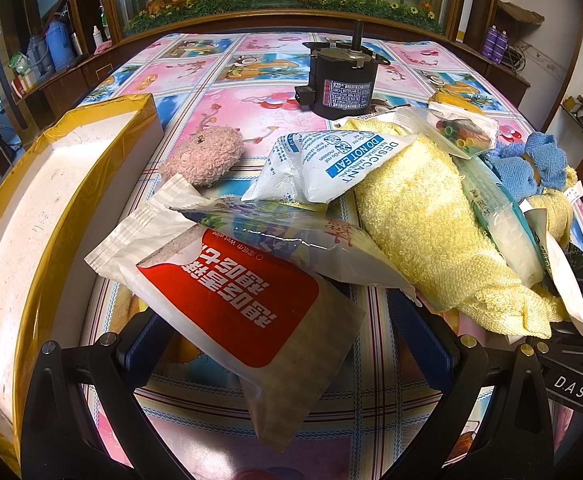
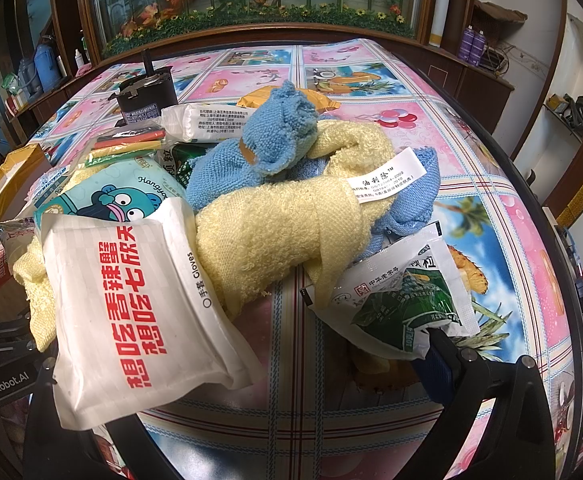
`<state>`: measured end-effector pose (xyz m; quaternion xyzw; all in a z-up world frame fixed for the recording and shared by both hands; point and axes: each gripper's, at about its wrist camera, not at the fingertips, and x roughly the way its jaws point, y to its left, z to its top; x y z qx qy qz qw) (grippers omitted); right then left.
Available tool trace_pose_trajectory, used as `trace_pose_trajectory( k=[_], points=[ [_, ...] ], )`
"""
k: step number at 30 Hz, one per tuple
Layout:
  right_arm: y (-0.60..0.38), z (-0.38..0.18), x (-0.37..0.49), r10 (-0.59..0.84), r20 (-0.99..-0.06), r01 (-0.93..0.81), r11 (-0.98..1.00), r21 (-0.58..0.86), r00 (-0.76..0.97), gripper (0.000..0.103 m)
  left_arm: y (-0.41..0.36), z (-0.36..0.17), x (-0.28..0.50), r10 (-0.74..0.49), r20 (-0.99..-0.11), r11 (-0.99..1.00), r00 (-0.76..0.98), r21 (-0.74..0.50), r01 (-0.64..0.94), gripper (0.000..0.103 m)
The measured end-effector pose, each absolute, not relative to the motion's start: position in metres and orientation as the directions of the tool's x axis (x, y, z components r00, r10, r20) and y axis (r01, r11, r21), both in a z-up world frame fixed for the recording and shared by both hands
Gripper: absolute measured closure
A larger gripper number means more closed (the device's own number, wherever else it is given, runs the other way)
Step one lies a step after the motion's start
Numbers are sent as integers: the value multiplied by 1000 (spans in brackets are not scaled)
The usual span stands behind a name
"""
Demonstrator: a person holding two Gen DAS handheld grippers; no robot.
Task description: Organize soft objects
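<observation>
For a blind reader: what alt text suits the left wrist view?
An open left tool frames a red-and-white wipes packet atop a pile with a yellow towel and desiccant bag; a white foam box sits left.

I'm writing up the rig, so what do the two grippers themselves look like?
Both are matte black frames with brass-coloured screw heads and blue finger pads. Beside the left gripper, the other unit reads "DAS"; beside the right gripper, "GenRobot.AI". No sleeves or cables show.

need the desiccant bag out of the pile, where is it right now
In the left wrist view the desiccant bag lies mid-frame, propped on the yellow towel's left end, right of the pink plush and in front of the black motor.
</observation>
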<state>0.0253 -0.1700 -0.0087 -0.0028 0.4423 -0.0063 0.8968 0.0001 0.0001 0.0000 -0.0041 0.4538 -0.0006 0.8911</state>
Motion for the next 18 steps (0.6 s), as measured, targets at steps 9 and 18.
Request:
trace_pose_trajectory(
  k=[9,18],
  points=[
    [-170,-9,25,-14,-793,9,1000,-11,608,0,-3,-1,-11,-32,-816,999,578,-7,45,0],
    [-170,-9,25,-14,-793,9,1000,-10,609,0,-3,0,-13,-26,-810,999,586,-9,31,0]
  ],
)
